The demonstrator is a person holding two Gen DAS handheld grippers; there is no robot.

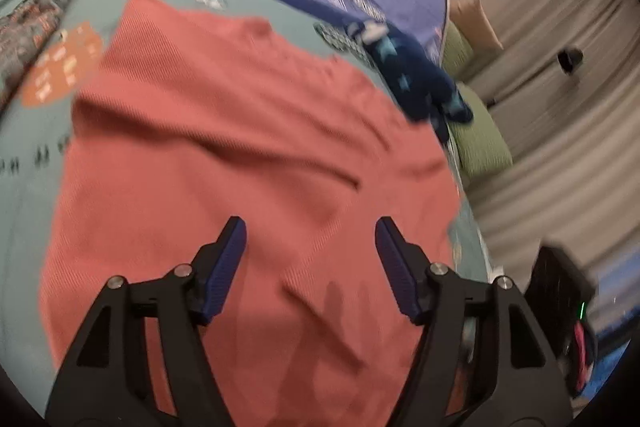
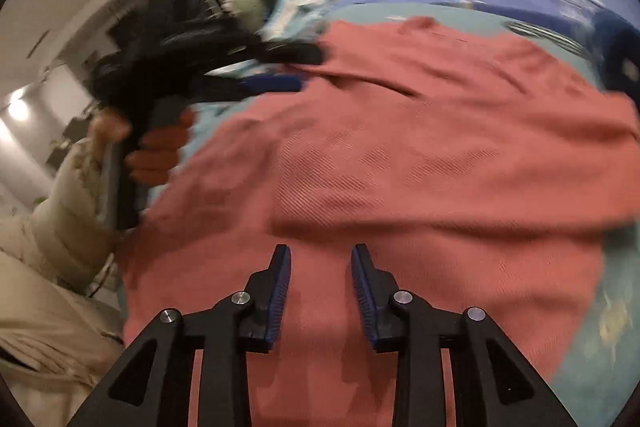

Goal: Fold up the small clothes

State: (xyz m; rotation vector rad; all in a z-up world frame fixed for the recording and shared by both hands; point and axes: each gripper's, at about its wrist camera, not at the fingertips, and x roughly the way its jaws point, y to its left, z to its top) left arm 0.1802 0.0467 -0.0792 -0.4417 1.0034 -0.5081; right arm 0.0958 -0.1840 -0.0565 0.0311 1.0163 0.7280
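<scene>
Left gripper (image 1: 310,227): jaws standing wide apart, gripping nothing, hovering over the coral garment (image 1: 240,147). Right gripper (image 2: 320,255): jaws gaping narrowly, empty. Garment lying spread on the teal bedsheet (image 1: 24,195), beside 1 navy star-print cloth (image 1: 416,75).

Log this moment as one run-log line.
stage: folding not begun | salmon-red garment: spread on the bed, wrinkled | left gripper: jaws open, nothing between | right gripper: jaws open, nothing between
</scene>
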